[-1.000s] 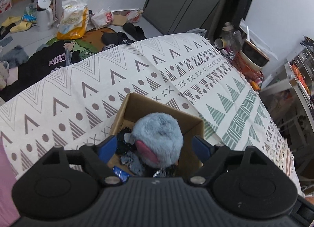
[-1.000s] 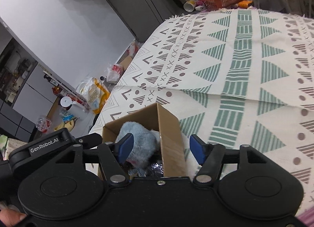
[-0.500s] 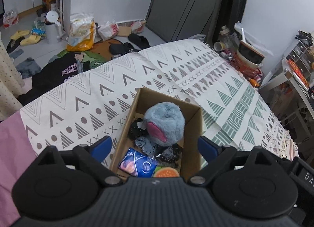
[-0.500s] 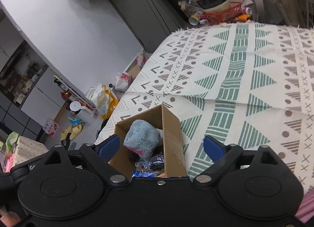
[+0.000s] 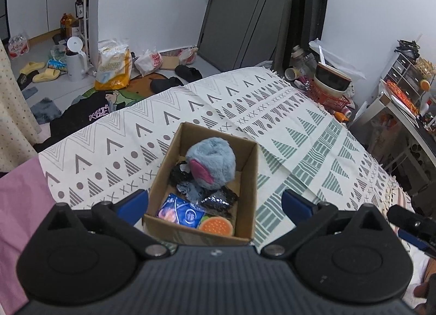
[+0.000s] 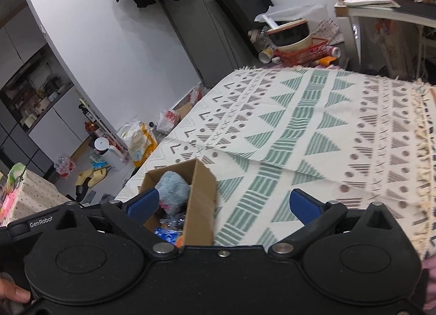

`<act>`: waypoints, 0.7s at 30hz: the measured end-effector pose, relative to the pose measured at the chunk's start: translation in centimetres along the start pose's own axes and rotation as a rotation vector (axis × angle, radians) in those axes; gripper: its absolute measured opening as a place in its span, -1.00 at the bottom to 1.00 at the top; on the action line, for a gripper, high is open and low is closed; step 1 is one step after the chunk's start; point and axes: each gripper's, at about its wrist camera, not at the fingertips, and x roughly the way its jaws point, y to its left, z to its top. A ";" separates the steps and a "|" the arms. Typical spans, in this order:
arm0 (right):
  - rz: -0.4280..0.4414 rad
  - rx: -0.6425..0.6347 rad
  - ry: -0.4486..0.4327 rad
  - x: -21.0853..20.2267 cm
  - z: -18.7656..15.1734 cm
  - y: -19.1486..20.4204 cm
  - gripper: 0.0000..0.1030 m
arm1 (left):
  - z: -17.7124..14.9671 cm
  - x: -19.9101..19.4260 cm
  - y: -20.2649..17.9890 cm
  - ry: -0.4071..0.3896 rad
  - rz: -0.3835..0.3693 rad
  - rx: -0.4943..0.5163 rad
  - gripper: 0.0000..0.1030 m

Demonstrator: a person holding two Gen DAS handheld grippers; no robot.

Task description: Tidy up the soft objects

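A cardboard box [image 5: 249,179] sits on the patterned cloth [image 5: 299,140] over the bed. It holds a fluffy blue plush [image 5: 211,164] with a pink patch, black lacy fabric [image 5: 218,199], a blue packet [image 5: 181,213] and an orange burger-shaped toy [image 5: 216,226]. My left gripper [image 5: 215,204] is open and empty, raised above the box's near end. My right gripper [image 6: 223,203] is open and empty, above the box [image 6: 201,200], where the plush [image 6: 174,188] shows too.
A red basket [image 5: 331,97] with a bowl and bottles stands past the bed's far corner. Bags, slippers and clothes litter the floor [image 5: 81,80] at left. A pink sheet [image 5: 16,206] lies at near left. A desk [image 6: 387,12] stands at right.
Both grippers have risen and pulled back from the box with their jaws opened wider. The blue plush stays in the box. More of the box's contents show now.
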 end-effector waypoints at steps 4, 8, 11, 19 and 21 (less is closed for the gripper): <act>-0.004 -0.041 -0.009 -1.9 -0.4 -0.8 1.00 | -1.0 -1.5 -0.6 -0.009 -0.018 0.008 1.00; -0.023 -0.089 -0.002 -3.5 -0.9 -1.3 1.00 | -2.0 -3.2 -1.5 -0.040 -0.006 0.047 1.00; -0.027 -0.114 -0.010 -4.6 -1.5 -1.7 1.00 | -2.8 -4.2 -1.8 -0.049 -0.007 0.053 1.00; 0.004 -0.119 -0.031 -7.1 -2.8 -3.4 1.00 | -4.5 -6.6 -2.9 -0.079 0.033 0.108 1.00; 0.005 -0.120 -0.033 -7.4 -3.0 -3.7 1.00 | -4.8 -7.1 -3.2 -0.083 0.038 0.119 1.00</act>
